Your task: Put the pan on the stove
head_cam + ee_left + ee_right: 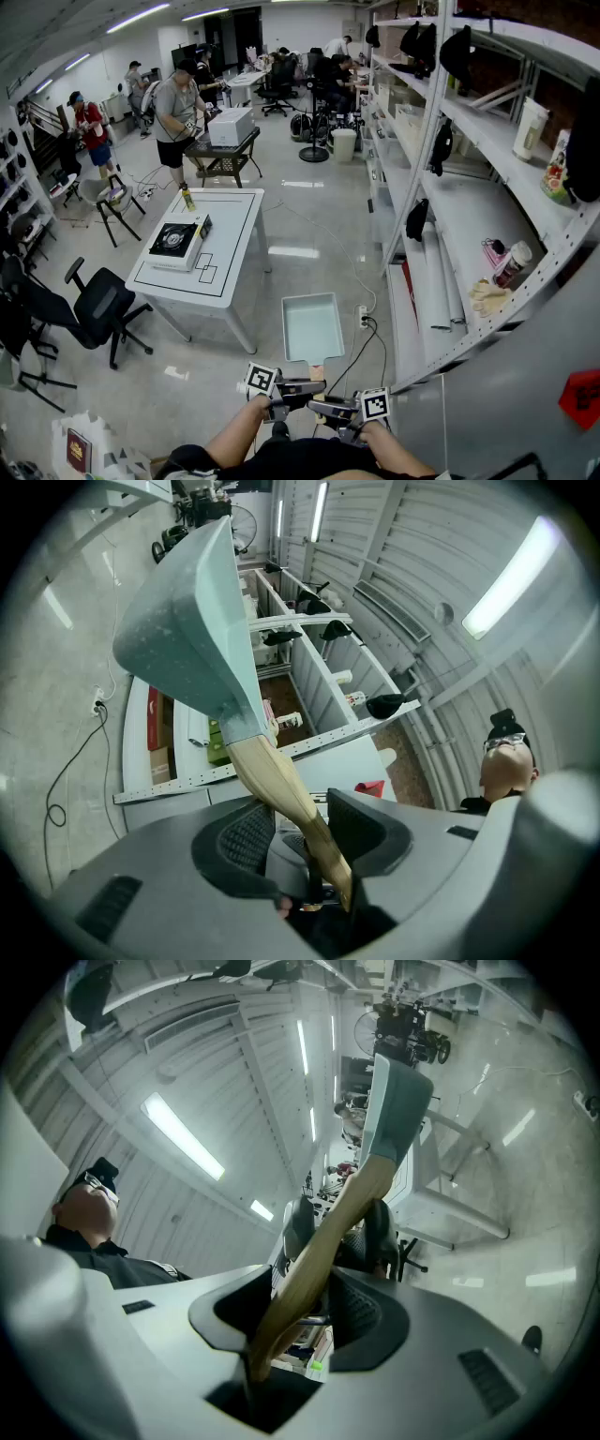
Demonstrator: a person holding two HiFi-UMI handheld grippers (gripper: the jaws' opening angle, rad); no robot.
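Grey workshop floor filled most of the head view, with people (178,112) at desks at the far end. At the left a black office chair (94,309) stood near a white surface (239,234). The stove (176,240) sat on that surface's left side, and a yellowish bottle (187,199) stood by its far left corner.

Nearer to me and right of the surface, I had the left gripper (302,386) reaching in from the left. Its fingers (246,841) were clamped on the wooden handle (317,373), which ran between the two ribbed pads in the left gripper view. The pan (312,328), pale blue-green and rectangular, hung level and open side up over the bare floor. It was well apart from the stove, with its handle pointing back toward me.

The right gripper (323,405) met the same handle from the right, just beside the left one and a little nearer to me. Its fingers (361,1312) were pinching the wood too. A black cable (361,352) trailed across the floor beside the pan, and white shelving (450,216) lined the right side of the room.
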